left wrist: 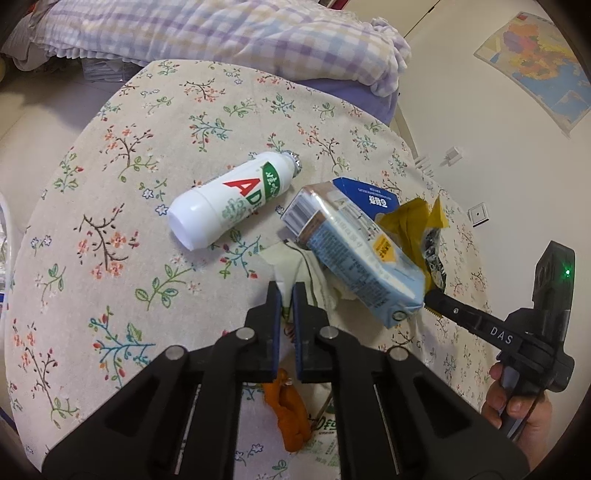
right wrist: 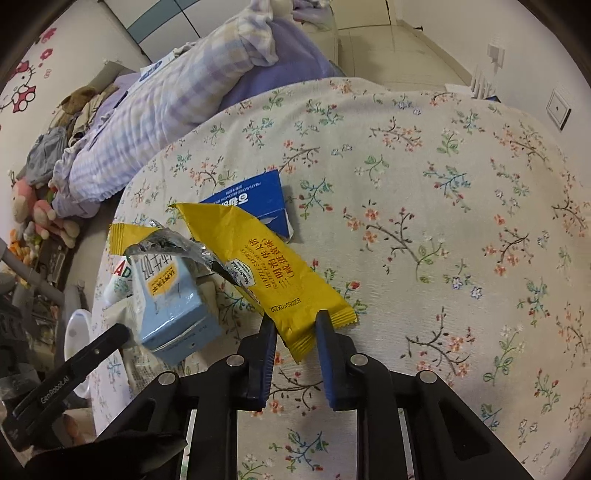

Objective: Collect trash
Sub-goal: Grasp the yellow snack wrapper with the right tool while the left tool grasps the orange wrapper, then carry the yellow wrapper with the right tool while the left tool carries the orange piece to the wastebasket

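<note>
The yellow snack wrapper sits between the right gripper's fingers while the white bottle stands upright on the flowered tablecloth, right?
Not quite. The white bottle lies on its side on the flowered tablecloth, as the left wrist view shows. The yellow snack wrapper is indeed between the right gripper fingers.

You are working over a round worktop covered by a cream cloth printed with flowering sprigs. Behind it stands a bed with a lilac checked quilt heaped on top. The wall is pale cream and carries a coloured map, with a socket lower down. In your right wrist view, a cartoon cat sticker marks the far wall and soft toys sit on the floor beside the bed.
</note>
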`<action>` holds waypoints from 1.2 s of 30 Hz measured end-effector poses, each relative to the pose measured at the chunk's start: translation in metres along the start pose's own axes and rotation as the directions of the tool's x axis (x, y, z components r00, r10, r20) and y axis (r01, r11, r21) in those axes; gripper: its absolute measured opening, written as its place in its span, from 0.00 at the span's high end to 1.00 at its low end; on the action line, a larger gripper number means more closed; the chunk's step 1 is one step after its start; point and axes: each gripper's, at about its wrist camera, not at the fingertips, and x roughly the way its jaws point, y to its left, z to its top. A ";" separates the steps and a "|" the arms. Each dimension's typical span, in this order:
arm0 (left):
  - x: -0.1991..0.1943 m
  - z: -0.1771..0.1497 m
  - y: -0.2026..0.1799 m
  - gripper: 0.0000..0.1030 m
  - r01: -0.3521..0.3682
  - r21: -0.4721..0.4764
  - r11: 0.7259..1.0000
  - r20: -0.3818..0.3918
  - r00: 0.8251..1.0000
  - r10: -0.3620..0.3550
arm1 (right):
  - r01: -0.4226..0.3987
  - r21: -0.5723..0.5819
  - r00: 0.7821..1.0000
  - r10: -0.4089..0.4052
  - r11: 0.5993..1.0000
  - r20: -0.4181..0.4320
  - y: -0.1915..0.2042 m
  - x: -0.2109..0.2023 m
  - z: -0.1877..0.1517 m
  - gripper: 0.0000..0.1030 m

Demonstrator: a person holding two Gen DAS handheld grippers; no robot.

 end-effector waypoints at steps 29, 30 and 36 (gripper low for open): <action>-0.084 -0.017 0.033 0.95 -0.062 0.031 0.998 0.135 0.989 0.057 | -0.043 -0.093 0.996 0.050 0.995 0.073 0.034 -0.070 -0.029 0.83; -0.087 -0.017 0.037 0.95 -0.070 0.028 0.997 0.139 0.988 0.065 | -0.048 -0.103 0.996 0.056 0.993 0.072 0.040 -0.068 -0.030 0.83; -0.108 -0.021 0.069 0.95 -0.122 0.004 0.992 0.164 0.979 0.120 | -0.074 -0.155 0.995 0.083 0.985 0.055 0.081 -0.056 -0.035 0.83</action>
